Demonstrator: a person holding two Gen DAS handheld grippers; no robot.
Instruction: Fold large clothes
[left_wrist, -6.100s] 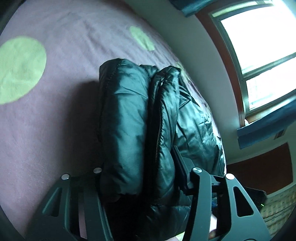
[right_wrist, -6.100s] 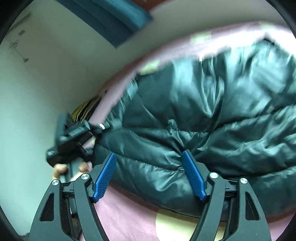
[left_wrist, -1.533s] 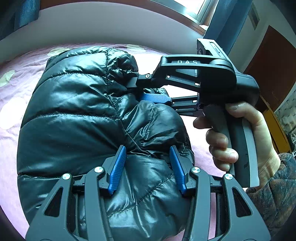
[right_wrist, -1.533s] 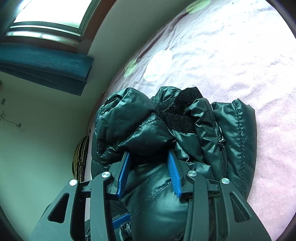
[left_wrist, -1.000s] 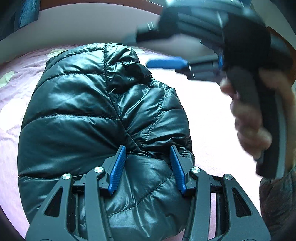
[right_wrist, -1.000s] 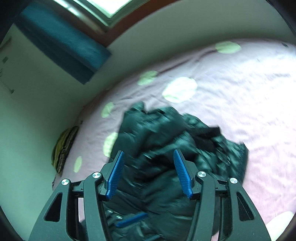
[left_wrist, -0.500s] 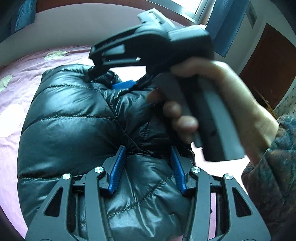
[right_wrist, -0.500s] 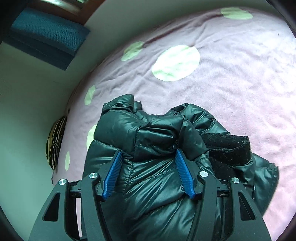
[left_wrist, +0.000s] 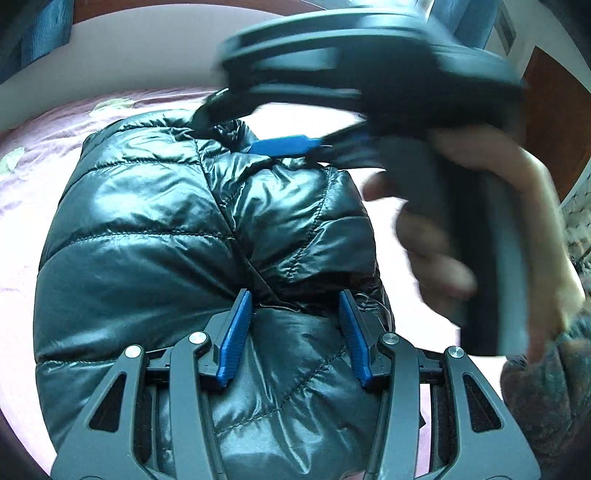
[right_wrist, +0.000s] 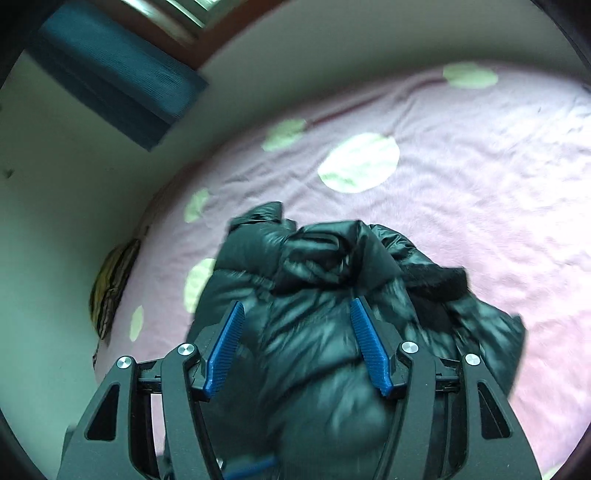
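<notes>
A shiny dark green puffer jacket (left_wrist: 155, 236) lies bundled in a thick fold on a pink bed sheet (left_wrist: 22, 177). My left gripper (left_wrist: 291, 295) has its blue pads either side of a fold at the jacket's near end, jaws partly apart. My right gripper (right_wrist: 295, 306) is open, pads astride the jacket's top (right_wrist: 303, 332) from above. In the left wrist view the right gripper, hand-held, hovers blurred over the jacket's far end, one blue pad (left_wrist: 284, 144) showing. A black fleece collar lining (right_wrist: 436, 277) sticks out at the right.
The pink sheet (right_wrist: 498, 192) has pale green circles (right_wrist: 360, 162) and spreads wide to the right. A wall and a teal curtain (right_wrist: 110, 77) lie beyond. A striped object (right_wrist: 109, 288) sits at the bed's left edge. A brown door (left_wrist: 554, 122) is at right.
My right gripper let go of the jacket's top, lifted off, then came back over it, open and still moving. My left gripper has stayed in place on the jacket's near fold.
</notes>
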